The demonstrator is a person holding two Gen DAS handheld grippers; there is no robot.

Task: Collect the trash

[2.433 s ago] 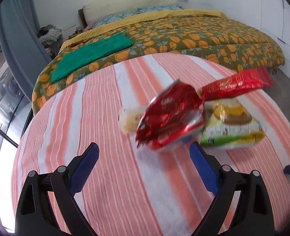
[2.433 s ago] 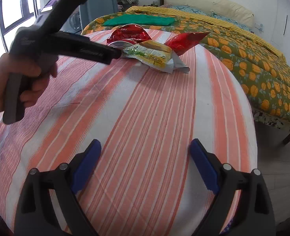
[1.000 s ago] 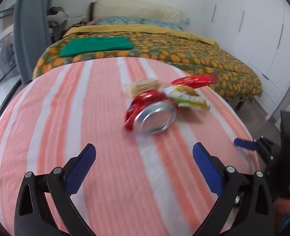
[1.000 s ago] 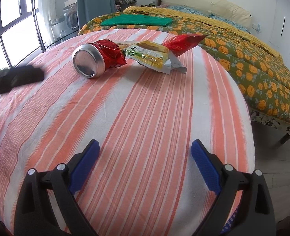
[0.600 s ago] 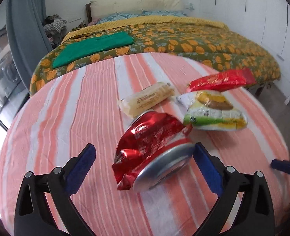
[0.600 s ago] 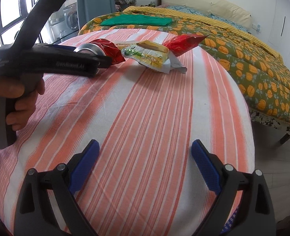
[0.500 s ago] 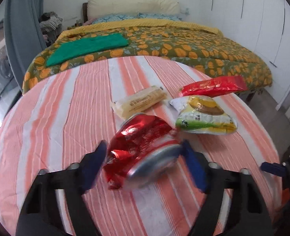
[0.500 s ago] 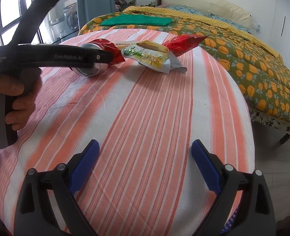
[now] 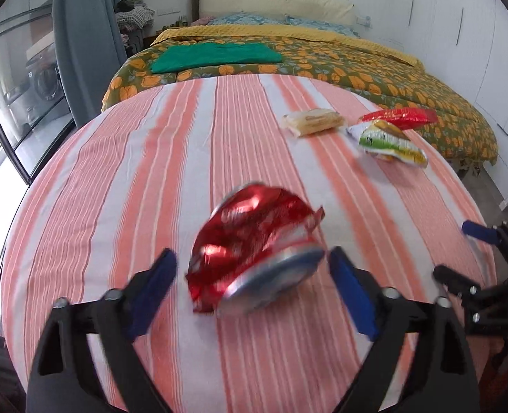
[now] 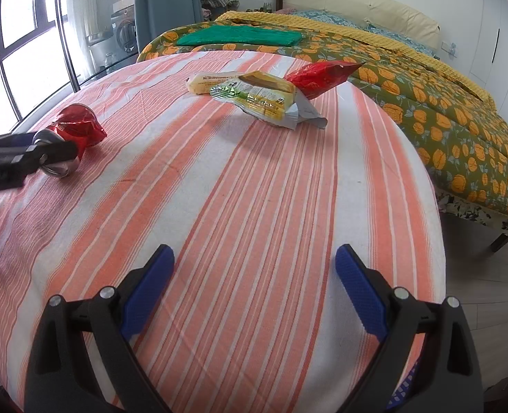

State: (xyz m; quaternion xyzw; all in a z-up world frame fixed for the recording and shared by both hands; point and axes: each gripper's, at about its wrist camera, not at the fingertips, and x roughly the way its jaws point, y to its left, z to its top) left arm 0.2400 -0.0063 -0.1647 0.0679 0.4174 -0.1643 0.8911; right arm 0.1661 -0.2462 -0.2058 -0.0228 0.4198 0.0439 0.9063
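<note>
As my left tongs (image 9: 252, 275) opened, the crushed can (image 9: 254, 241) lay between the pads, ungripped, on the striped cloth (image 9: 150, 172). From the right wrist, my right tongs (image 10: 254, 275) stood spread, empty; wrappers (image 10: 254, 99) waited beyond. Judged next: a centred squeeze.

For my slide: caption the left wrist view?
Left gripper opening around a crushed red can on the striped table.

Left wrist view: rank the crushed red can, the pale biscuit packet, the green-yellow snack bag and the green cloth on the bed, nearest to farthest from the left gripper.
1. crushed red can, between the left gripper's opening jaws.
2. green-yellow snack bag, far right.
3. pale biscuit packet, just left of it, slightly farther.
4. green cloth, on the bed beyond.
</note>
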